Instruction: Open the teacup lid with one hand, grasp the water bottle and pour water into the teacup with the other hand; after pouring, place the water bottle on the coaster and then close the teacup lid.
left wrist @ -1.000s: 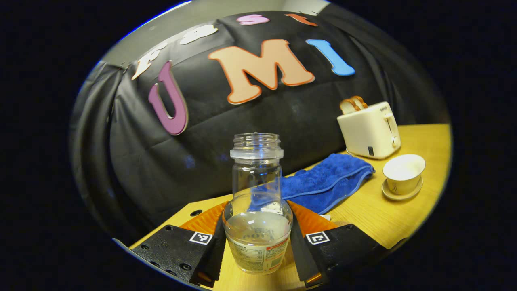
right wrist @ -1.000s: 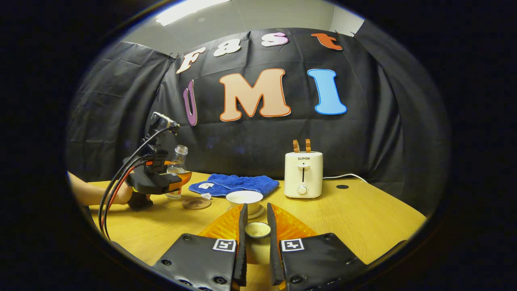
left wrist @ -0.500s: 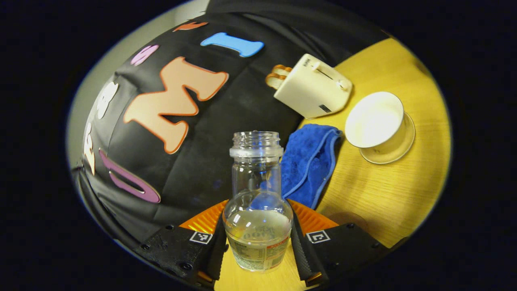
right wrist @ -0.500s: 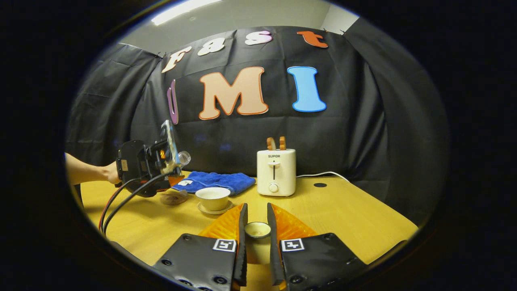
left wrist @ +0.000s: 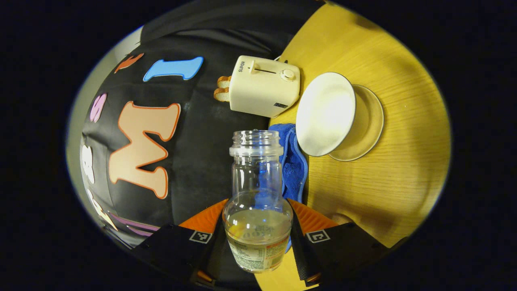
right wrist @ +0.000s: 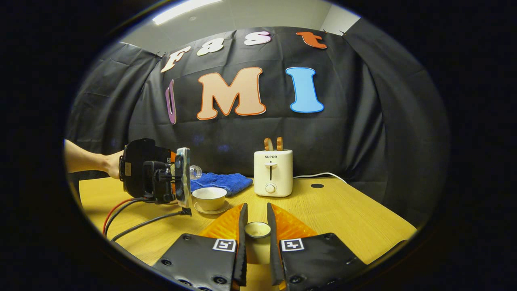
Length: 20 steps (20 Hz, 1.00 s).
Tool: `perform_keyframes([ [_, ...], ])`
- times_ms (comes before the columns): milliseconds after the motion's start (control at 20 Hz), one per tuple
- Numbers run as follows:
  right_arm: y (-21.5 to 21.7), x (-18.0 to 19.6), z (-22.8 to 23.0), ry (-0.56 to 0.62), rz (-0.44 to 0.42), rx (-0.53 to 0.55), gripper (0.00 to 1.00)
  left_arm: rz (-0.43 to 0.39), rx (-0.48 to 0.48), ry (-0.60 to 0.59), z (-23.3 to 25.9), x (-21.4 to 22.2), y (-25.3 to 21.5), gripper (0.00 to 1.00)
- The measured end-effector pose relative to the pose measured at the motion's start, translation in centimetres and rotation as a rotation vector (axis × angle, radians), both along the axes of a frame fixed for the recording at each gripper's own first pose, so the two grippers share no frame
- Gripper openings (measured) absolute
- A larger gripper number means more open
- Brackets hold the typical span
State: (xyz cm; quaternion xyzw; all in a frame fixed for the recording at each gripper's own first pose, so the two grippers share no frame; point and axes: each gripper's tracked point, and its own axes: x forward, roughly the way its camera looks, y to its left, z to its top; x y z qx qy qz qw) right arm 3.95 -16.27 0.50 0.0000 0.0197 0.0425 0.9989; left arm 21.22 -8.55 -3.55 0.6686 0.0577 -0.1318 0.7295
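My left gripper (left wrist: 257, 234) fingers clamp the water bottle (left wrist: 257, 210), tipped sideways beside the open teacup (left wrist: 326, 114); my right gripper (right wrist: 256, 238) fingers pinch the teacup lid (right wrist: 257, 229).

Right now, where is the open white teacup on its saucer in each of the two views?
Left gripper view: the open white teacup is upper right, beside the cream toaster.
Right gripper view: the teacup is left of centre, on the table.
Shared landmark: the toaster.
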Motion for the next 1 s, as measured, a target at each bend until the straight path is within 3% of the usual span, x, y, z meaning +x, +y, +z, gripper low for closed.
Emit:
perform_keyframes([
  [550,0.0,0.0,0.0,-0.003,0.004,-0.002,0.26,-0.018,0.243,0.009,0.4,0.3,-0.1,0.69],
  [1000,0.0,-0.1,0.2,-0.004,0.005,-0.002,0.26,-0.033,0.374,-0.014,1.5,0.7,0.0,0.69],
])
